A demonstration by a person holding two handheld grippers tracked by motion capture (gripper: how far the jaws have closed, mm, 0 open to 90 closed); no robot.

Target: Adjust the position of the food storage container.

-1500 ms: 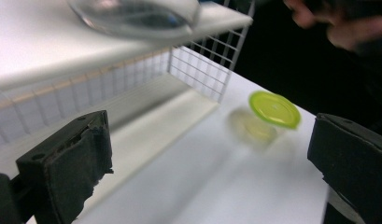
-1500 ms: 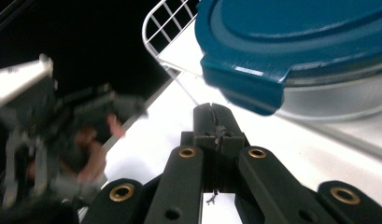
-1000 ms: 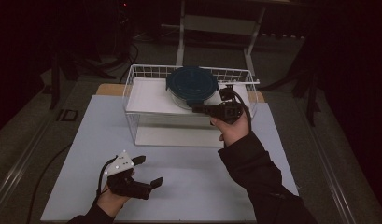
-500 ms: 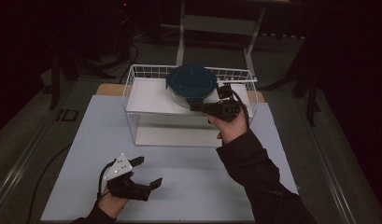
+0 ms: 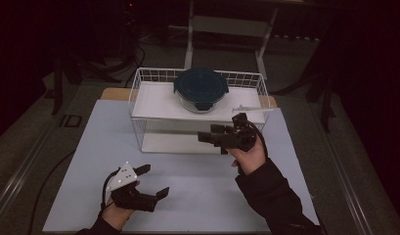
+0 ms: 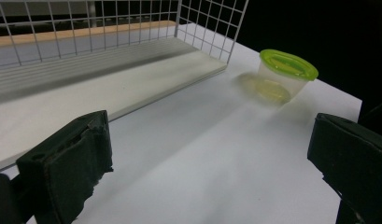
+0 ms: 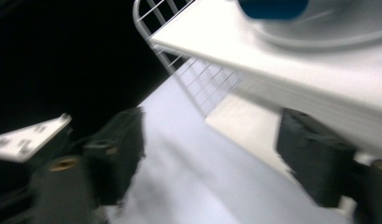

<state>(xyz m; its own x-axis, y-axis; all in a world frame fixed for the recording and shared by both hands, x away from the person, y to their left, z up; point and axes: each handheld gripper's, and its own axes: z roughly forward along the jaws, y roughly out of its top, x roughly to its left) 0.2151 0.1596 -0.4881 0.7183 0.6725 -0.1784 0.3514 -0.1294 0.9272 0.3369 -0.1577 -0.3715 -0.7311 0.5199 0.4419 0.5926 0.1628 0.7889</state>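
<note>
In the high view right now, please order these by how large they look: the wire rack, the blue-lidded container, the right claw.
1. Wire rack, clearly the largest.
2. Blue-lidded container.
3. Right claw; it looks about as wide as the container and is nearer the camera, so ranks 2 and 3 are unsure.

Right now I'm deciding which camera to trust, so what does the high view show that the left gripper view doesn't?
High view alone: the blue-lidded glass container on the wire rack's upper shelf, and the right gripper, open and empty, in front of the rack. Left gripper view alone: a green-lidded plastic tub on the table. Both: the white wire rack and the open left gripper.
</note>
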